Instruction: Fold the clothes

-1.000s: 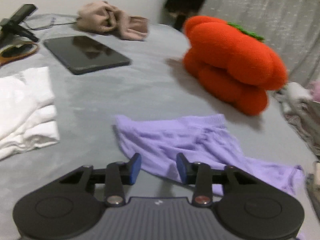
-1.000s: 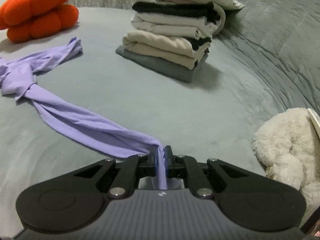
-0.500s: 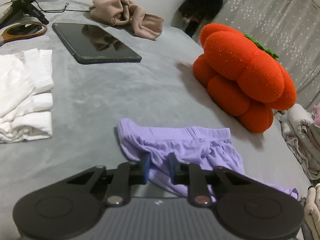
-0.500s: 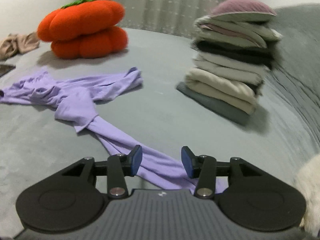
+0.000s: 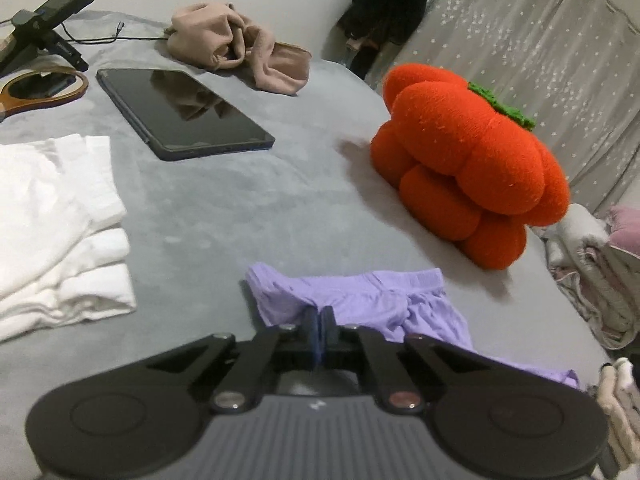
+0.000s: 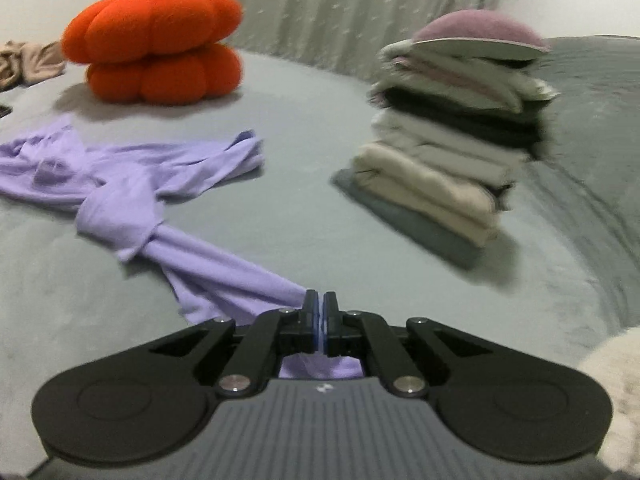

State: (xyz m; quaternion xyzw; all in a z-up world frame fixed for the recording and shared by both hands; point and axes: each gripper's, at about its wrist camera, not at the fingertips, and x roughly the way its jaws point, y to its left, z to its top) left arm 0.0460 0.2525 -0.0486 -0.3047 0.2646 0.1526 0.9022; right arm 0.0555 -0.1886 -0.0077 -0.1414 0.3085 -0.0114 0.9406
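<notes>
A pair of lilac trousers [image 5: 372, 300] lies crumpled on the grey bed [image 5: 240, 208]. In the left wrist view my left gripper [image 5: 319, 314] is shut on the waistband end, with cloth pinched between its blue pads. In the right wrist view the lilac trousers [image 6: 132, 196] run twisted from the far left down to my right gripper [image 6: 321, 300], which is shut on a leg end; lilac cloth shows under the jaws.
An orange pumpkin cushion [image 5: 472, 164] sits behind the trousers. A dark tablet [image 5: 180, 116], a hand mirror [image 5: 40, 88], a beige garment [image 5: 236, 52] and folded white cloth [image 5: 52, 224] lie to the left. A tall stack of folded clothes [image 6: 452, 136] stands right; a fluffy white item [image 6: 616, 392] is at the right edge.
My left gripper closed on the waistband. My right gripper let go of the leg, opened, shifted and closed again on the leg end; its view now looks further right.
</notes>
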